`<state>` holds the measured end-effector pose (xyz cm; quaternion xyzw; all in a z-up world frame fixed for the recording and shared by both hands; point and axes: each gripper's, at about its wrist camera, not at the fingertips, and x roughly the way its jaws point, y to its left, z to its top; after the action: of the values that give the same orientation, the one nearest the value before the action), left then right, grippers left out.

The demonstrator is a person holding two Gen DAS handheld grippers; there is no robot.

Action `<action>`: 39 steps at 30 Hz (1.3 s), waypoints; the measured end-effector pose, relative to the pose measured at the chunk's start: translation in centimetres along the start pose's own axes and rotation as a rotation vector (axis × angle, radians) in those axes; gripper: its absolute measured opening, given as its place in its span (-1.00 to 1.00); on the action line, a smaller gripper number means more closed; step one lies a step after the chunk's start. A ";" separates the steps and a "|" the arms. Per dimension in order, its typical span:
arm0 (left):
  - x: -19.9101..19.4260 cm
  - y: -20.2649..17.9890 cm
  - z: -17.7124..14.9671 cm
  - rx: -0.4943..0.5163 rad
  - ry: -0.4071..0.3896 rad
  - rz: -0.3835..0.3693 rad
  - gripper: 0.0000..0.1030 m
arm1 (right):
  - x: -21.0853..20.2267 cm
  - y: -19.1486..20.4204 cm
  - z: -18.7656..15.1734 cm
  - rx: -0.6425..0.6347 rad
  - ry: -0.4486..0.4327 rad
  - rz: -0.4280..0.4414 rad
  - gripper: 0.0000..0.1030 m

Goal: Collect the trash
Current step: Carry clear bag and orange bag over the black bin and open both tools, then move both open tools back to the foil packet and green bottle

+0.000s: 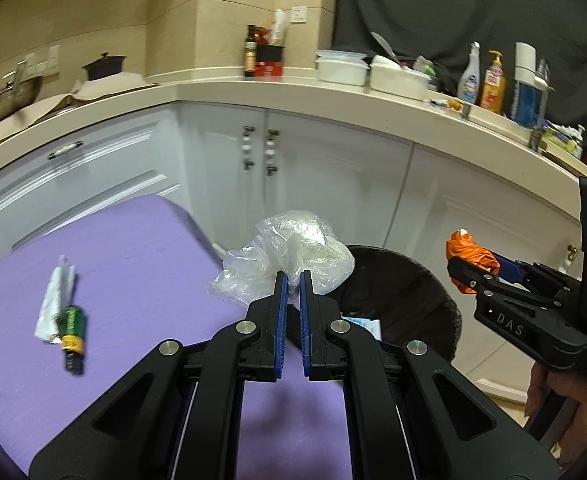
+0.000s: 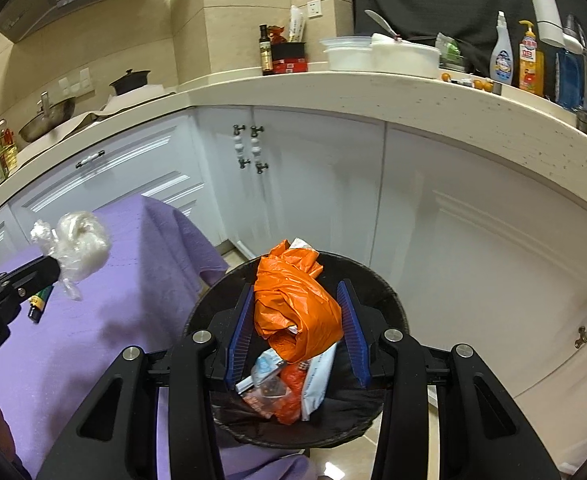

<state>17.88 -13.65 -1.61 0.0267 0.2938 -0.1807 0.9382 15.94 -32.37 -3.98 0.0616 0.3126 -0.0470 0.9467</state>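
My left gripper is shut on a crumpled clear plastic bag, held over the right edge of the purple-covered table. A green tube and a white wrapper lie on the cloth to the left. My right gripper is shut on a bunched orange plastic bag, directly above the black trash bin, which holds several wrappers. In the left wrist view the right gripper with the orange bag hangs right of the bin. The right wrist view shows the left gripper with the clear bag.
White cabinet doors stand behind the bin, under a curved beige counter crowded with bottles, white containers and a wok. The purple cloth hangs over the table's corner beside the bin. A hand grips the right tool.
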 end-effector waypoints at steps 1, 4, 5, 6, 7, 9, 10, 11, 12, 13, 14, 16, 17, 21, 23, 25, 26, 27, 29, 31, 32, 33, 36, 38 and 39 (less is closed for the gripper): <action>0.3 -0.4 0.0 0.005 0.000 -0.004 -0.88 | 0.1 -0.3 0.0 0.004 -0.001 -0.001 -0.19; 1.6 -1.6 0.2 0.024 0.004 -0.015 -0.88 | 0.5 -1.0 0.1 0.013 -0.003 -0.003 -0.19; 1.9 -1.8 0.1 0.028 0.007 -0.018 -0.88 | 0.7 -1.2 0.1 0.015 -0.003 -0.004 -0.19; 2.4 -2.1 0.2 0.032 0.012 -0.023 -0.88 | 0.9 -1.4 0.1 0.018 0.000 -0.004 -0.19; 2.9 -2.4 0.2 0.036 0.015 -0.026 -0.88 | 1.2 -1.6 0.1 0.021 0.001 -0.005 -0.19; 3.8 -3.1 0.3 0.047 0.019 -0.031 -0.88 | 1.6 -1.9 0.2 0.024 0.002 -0.008 -0.19; 4.2 -3.3 0.4 0.051 0.019 -0.033 -0.88 | 1.9 -2.1 0.2 0.026 0.003 -0.009 -0.19; 4.7 -3.7 0.4 0.058 0.022 -0.039 -0.88 | 2.0 -2.2 0.3 0.028 0.003 -0.010 -0.18; 5.2 -3.9 0.5 0.064 0.027 -0.046 -0.87 | 2.3 -2.3 0.3 0.032 0.002 -0.012 -0.18; 5.7 -4.2 0.5 0.071 0.037 -0.053 -0.86 | 2.6 -2.6 0.3 0.037 0.005 -0.012 -0.14; 6.4 -4.5 0.5 0.074 0.050 -0.053 -0.85 | 2.8 -2.7 0.3 0.042 0.011 -0.013 -0.05; 7.4 -4.5 0.3 0.069 0.072 -0.051 -0.84 | 3.2 -2.9 0.2 0.050 0.010 -0.023 0.07; 7.7 -4.5 0.3 0.063 0.080 -0.051 -0.84 | 3.2 -3.0 0.2 0.053 0.011 -0.025 0.08; 8.4 -4.1 -0.3 0.051 0.106 -0.046 -0.83 | 3.4 -3.2 0.0 0.059 0.016 -0.027 0.09; 8.4 -3.8 -0.4 0.049 0.108 -0.042 -0.78 | 3.4 -3.2 -0.1 0.059 0.017 -0.027 0.09; 8.2 -3.5 -0.5 0.039 0.106 -0.038 -0.62 | 3.3 -3.1 -0.1 0.060 0.016 -0.027 0.09; 8.2 -3.4 -0.5 0.035 0.106 -0.039 -0.62 | 3.3 -3.1 -0.1 0.061 0.017 -0.027 0.09; 8.1 -3.2 -0.4 0.031 0.107 -0.039 -0.62 | 3.2 -3.0 -0.1 0.061 0.016 -0.026 0.09; 7.7 -3.0 -0.4 0.027 0.102 -0.039 -0.62 | 3.1 -3.0 0.0 0.060 0.015 -0.026 0.09; 7.3 -2.8 -0.3 0.023 0.096 -0.039 -0.61 | 3.0 -2.9 0.1 0.059 0.012 -0.025 0.09; 7.2 -2.7 -0.2 0.021 0.092 -0.038 -0.60 | 2.9 -2.9 0.1 0.059 0.011 -0.025 0.09; 6.9 -2.4 -0.1 0.017 0.086 -0.037 -0.56 | 2.8 -2.8 0.1 0.058 0.010 -0.024 0.09; 6.1 -1.8 0.1 0.005 0.072 -0.024 -0.48 | 2.6 -2.4 0.2 0.053 0.004 -0.020 0.09; 5.6 -1.1 0.2 -0.003 0.064 -0.010 -0.48 | 2.4 -2.0 0.2 0.051 0.001 -0.016 0.09; 5.3 -0.8 0.3 -0.005 0.061 -0.001 -0.48 | 2.4 -1.8 0.3 0.049 0.000 -0.014 0.09</action>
<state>21.77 -16.13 -4.32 0.0295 0.3229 -0.1795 0.9288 17.79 -34.35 -5.36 0.0826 0.3118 -0.0611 0.9446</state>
